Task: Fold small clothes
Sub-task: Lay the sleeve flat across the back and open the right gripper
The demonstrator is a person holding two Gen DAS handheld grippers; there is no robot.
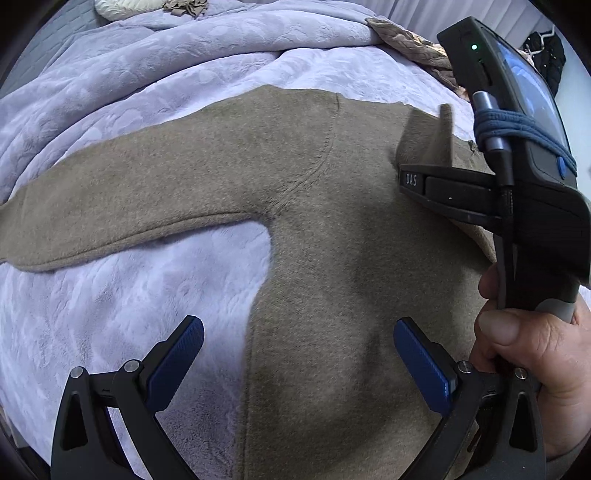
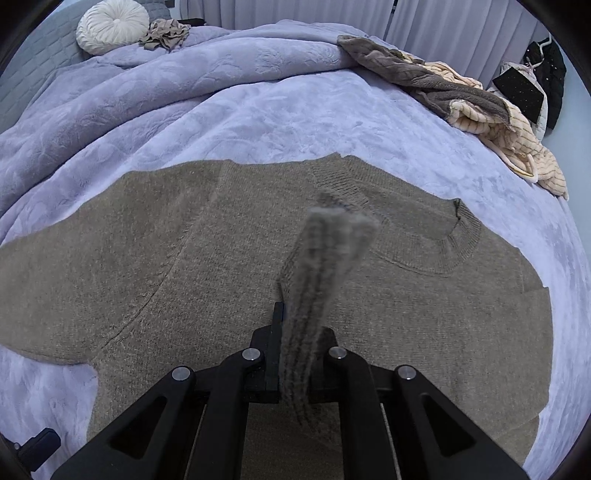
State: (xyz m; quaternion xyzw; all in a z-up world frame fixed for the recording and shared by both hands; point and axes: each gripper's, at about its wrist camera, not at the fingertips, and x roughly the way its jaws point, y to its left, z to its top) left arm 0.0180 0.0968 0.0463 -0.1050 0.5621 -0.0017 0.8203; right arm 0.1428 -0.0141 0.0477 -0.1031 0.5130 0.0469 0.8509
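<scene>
A taupe knit sweater (image 1: 332,229) lies flat on the lavender bedspread (image 1: 129,295), its left sleeve (image 1: 122,206) stretched out to the left. My left gripper (image 1: 299,354) is open and empty, hovering over the sweater's left side edge. My right gripper (image 1: 436,173) is shut on the ribbed cuff of the right sleeve (image 2: 321,280) and holds it up over the sweater's body (image 2: 221,258), close to the neckline (image 2: 439,236). In the right wrist view the cuff sticks up between the closed jaws.
A heap of brown and cream striped clothes (image 2: 476,107) lies at the bed's far right. A round white cushion (image 2: 110,26) and a crumpled beige garment (image 2: 166,35) sit at the head. A folded-back lavender blanket (image 2: 147,85) runs across the far side.
</scene>
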